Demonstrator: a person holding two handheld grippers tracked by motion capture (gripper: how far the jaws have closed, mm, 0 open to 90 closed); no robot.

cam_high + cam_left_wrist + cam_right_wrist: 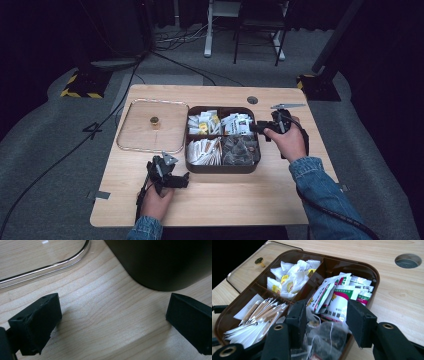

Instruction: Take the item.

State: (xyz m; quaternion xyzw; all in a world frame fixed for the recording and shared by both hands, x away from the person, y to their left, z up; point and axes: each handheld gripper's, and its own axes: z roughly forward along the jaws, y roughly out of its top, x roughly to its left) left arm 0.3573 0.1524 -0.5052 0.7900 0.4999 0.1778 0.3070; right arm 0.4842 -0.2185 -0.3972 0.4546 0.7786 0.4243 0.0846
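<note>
On the pale wooden worktop (pixel 280 195) sits a dark brown box (pixel 222 168) split into four compartments, its clear lid (pixel 152 125) with a small brass knob (pixel 154 120) lying flat just beside it on the left. In the high view the right gripper (pixel 256 127) reaches in over the box's right rim, held in a hand (pixel 287 142) with a denim sleeve behind it. The right gripper view looks along its jaws, which stand partly apart and grip nothing; the gripper (pixel 325 320) hovers over the near corner of the box, above the see-through mesh tea bags (pixel 324 338) with their thin strings, and the jaws frame a red, green and white sachet (pixel 337 306) in the compartment beyond (no pad is pressing on any packet). Across the divider lie white and yellow wrapped bags (pixel 289 281), and in the next compartment a fanned row of slim white and tan sachets (pixel 259 315). The left gripper (pixel 184 181) rests low near the box's front left corner, pointing toward it. In the left gripper view its jaws are wide apart over bare wood, with the gripper (pixel 113 325) just short of the box's rounded dark corner (pixel 160 265) and the lid's curved edge (pixel 50 267) off to one side.
</note>
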